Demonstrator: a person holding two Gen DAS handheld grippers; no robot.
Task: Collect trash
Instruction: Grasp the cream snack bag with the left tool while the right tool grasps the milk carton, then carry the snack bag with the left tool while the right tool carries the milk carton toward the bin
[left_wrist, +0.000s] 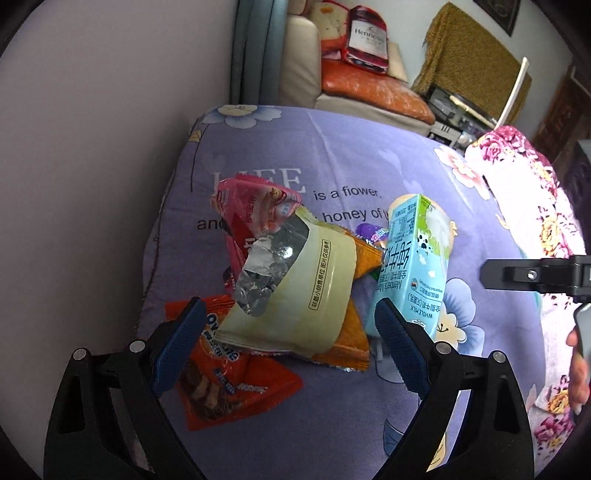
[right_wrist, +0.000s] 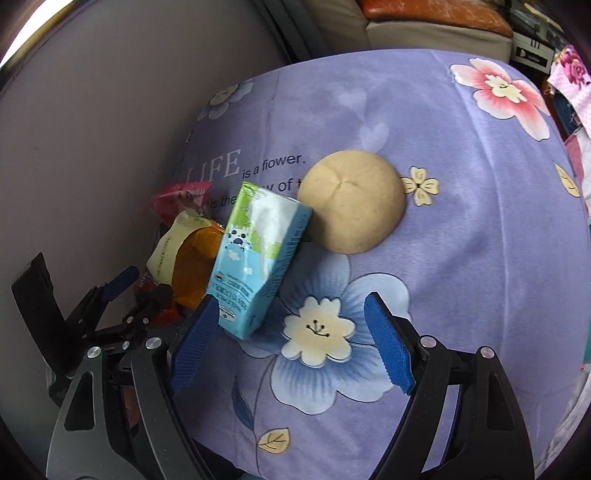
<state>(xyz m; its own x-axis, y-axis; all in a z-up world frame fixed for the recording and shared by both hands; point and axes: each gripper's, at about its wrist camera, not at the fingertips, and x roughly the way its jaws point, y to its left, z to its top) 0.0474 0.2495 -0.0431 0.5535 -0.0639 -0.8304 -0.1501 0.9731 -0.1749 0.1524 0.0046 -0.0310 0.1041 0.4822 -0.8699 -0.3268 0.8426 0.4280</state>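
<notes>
purple bedspread (left_wrist: 332, 147) beneath down-tilted, wide-jawed left gripper (left_wrist: 291, 325)

Floral purple bedsheet (right_wrist: 461, 229), wrappers (left_wrist: 295, 291), milk carton (right_wrist: 258, 258), bun (right_wrist: 351, 203)

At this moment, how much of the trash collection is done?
Nothing looks collected: no bin or bag is visible. The milk carton, yellow foil bag, orange wrapper and pink wrapper all lie on the purple bedsheet. Left gripper and right gripper are open and empty. Every pickup remains.
</notes>
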